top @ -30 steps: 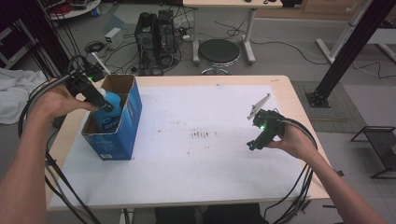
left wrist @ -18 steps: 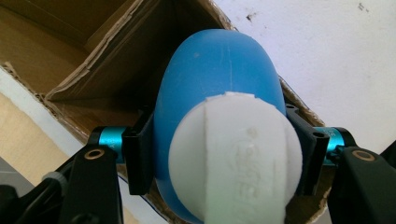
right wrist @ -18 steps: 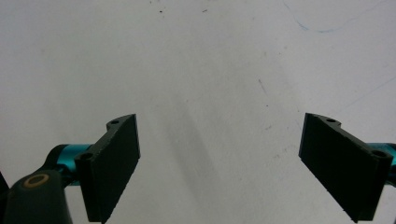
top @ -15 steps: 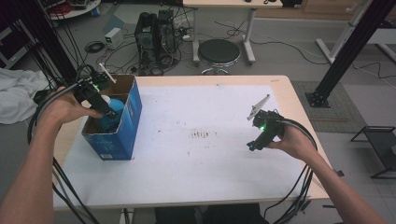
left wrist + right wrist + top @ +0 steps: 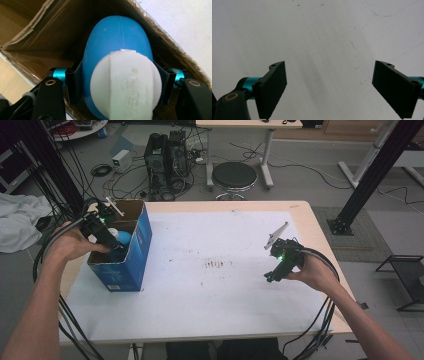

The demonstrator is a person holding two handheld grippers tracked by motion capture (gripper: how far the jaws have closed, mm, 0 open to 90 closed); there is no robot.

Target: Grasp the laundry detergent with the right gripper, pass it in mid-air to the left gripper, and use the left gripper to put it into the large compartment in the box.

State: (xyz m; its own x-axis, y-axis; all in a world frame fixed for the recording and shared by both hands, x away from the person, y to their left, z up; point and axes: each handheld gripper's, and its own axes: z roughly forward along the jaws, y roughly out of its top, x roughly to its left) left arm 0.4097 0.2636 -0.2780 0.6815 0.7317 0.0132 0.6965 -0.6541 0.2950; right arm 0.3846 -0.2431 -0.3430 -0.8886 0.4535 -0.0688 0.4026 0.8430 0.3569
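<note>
High view. Left gripper (image 5: 111, 241): clamped on the blue bottle (image 5: 122, 238), and lower than a second ago; then the bottle stood well clear of the box's rim, now it sits down inside the blue box (image 5: 129, 265) at the desk's (image 5: 200, 310) left edge, with just its top showing above the rim. Right gripper (image 5: 272, 275): held above the desk at the right, jaws apart, nothing between them; same place as a second ago.

Left gripper view. Bottle (image 5: 117, 37): blue body, white cap (image 5: 125, 85) toward the camera, black pads (image 5: 75, 85) pressing on both flanks. Brown inner walls of the box (image 5: 50, 42) close around it. Whether the bottle's far end touches the bottom cannot be told.

Right gripper view. Right gripper (image 5: 329, 87): jaws wide apart over bare white desk (image 5: 324, 32).

Judgement. The bottle is on its way into the box and nearly in; release is not yet done. What appears left is to lower it until it rests, then open the jaws and lift clear of the walls.
</note>
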